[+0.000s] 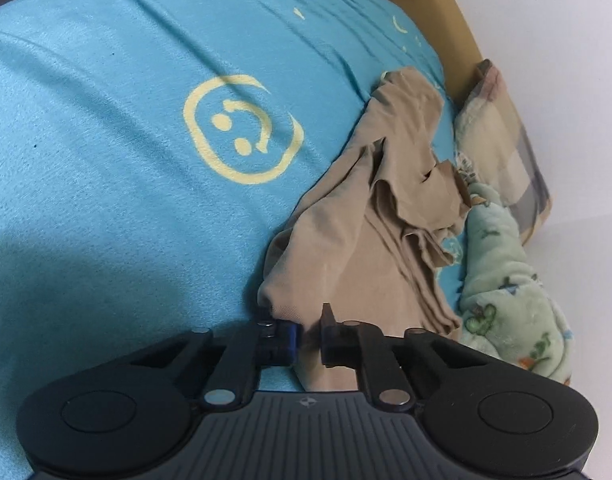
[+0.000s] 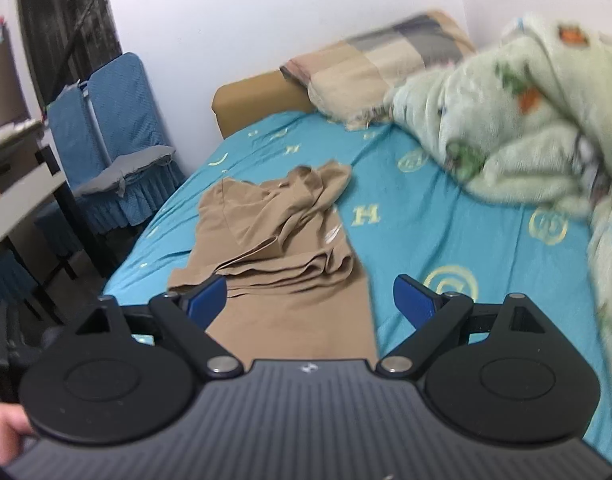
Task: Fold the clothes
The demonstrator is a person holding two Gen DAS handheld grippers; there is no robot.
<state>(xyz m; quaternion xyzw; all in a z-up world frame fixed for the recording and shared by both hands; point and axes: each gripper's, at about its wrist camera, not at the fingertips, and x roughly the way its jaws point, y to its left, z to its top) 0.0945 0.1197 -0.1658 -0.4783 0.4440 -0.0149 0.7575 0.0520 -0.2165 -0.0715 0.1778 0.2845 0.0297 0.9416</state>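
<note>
**Left gripper pinches the garment, right one is open**

My left gripper [image 1: 306,338] has its fingers closed on the near edge of the crumpled tan thin-fabric garment [image 1: 369,216]; this garment lies on the turquoise bedsheet with yellow prints [image 1: 106,160], beside the pale green fleece blanket [image 1: 501,272]; my right gripper [image 2: 309,300] hovers above it, fingers wide apart, holding nothing.

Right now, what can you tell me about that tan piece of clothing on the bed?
The tan garment is thin, soft-looking knit fabric, partly folded. Its near part lies flat as a smooth strip, while the far end is bunched in rumpled layers with stacked edges. It rests on the turquoise bedsheet, apart from the green fleece blanket. The left gripper pinches its near edge; the right gripper hovers above with jaws wide apart.
</note>
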